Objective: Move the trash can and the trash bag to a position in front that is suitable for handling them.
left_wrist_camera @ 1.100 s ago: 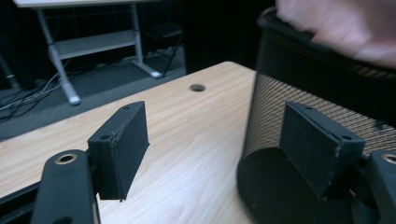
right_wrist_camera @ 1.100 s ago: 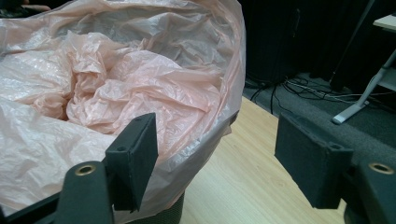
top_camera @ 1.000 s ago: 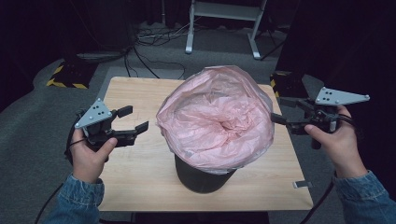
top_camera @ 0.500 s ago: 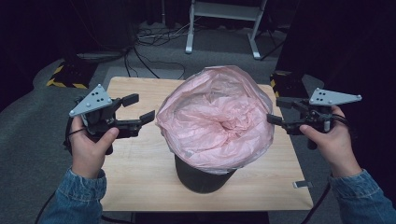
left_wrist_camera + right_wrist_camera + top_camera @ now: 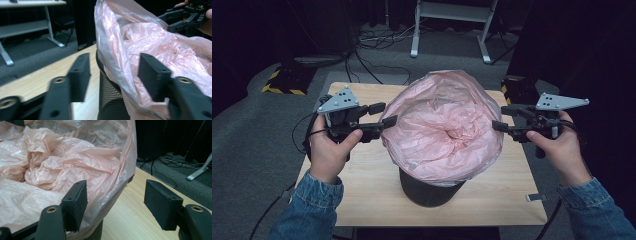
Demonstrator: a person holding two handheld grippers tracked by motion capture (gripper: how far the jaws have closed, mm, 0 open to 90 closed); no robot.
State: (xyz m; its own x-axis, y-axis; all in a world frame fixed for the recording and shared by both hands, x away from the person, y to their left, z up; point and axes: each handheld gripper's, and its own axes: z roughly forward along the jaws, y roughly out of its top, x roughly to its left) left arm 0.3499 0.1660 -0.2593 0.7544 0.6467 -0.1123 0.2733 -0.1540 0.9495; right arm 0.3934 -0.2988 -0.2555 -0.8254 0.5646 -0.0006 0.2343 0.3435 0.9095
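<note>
Wooden counter, centre: black mesh bin lined with crumpled pink plastic bag, no legible writing or brand. Left tool, jaws apart, straddling bag's left rim. Right tool, jaws apart, straddling right rim.

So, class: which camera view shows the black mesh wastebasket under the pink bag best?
The left gripper view: the black mesh wastebasket shows its rim and weave close up. The high view shows just its dark base; the right gripper view shows a sliver under the pink bag.
</note>
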